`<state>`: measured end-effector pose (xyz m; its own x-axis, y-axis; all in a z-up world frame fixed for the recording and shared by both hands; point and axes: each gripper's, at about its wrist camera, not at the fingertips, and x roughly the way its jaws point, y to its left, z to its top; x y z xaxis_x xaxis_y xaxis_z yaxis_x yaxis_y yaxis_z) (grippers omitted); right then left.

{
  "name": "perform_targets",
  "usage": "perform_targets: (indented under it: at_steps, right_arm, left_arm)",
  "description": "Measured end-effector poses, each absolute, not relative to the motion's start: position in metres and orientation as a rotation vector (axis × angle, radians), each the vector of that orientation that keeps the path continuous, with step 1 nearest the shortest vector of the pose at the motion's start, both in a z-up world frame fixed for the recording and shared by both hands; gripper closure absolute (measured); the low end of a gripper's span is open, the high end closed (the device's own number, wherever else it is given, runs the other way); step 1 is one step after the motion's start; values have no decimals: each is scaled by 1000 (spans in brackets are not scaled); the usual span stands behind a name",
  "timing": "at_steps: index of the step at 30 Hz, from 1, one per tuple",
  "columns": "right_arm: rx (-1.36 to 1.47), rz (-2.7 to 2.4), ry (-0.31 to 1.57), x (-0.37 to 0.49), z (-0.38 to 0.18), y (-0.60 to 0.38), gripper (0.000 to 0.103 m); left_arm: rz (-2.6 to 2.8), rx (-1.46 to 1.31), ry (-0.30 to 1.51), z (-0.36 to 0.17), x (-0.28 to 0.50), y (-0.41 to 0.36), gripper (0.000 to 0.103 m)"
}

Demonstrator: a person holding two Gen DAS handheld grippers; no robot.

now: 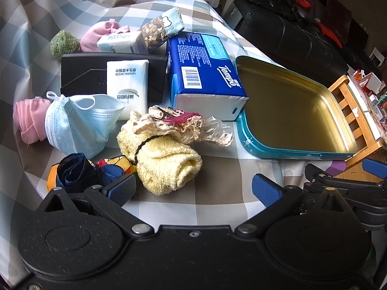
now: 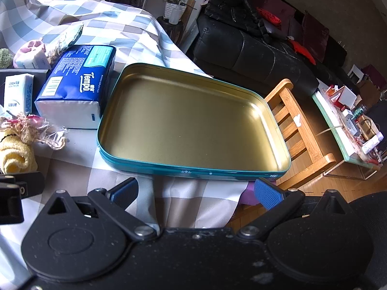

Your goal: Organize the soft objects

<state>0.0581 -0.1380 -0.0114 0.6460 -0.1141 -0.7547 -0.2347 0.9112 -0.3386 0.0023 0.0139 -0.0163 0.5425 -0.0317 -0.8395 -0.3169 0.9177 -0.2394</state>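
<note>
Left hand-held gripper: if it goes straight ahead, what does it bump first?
Probably the rolled yellow towel. The left hand-held gripper is open and the towel lies just ahead, nearer its left finger. Depth is hard to judge, so it might slide past on the checked tablecloth.

A checked cloth covered the worktop point(image 1: 217, 181); on it lay a teal tin point(image 2: 193, 171), tissue pack point(image 1: 205, 72), yellow towel point(image 1: 167, 164) and face mask point(image 1: 79, 125).

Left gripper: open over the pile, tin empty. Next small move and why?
Probably ease the left gripper forward and close on the yellow towel roll. Both grippers are open and hold nothing, the roll lies nearest between the left fingers, and the teal tin beside it has nothing in it.
</note>
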Motion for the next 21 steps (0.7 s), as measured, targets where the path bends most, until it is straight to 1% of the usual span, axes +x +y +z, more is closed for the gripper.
perform_targets:
  at_steps: [11, 21]
  right_arm:
    - [-428, 80, 900, 60, -14, -135, 1]
    - [-323, 119, 1004, 67, -16, -138, 1]
  left_arm:
    - [177, -372, 1015, -18, 3, 13, 4]
    - [119, -397, 1138, -19, 6, 21, 4]
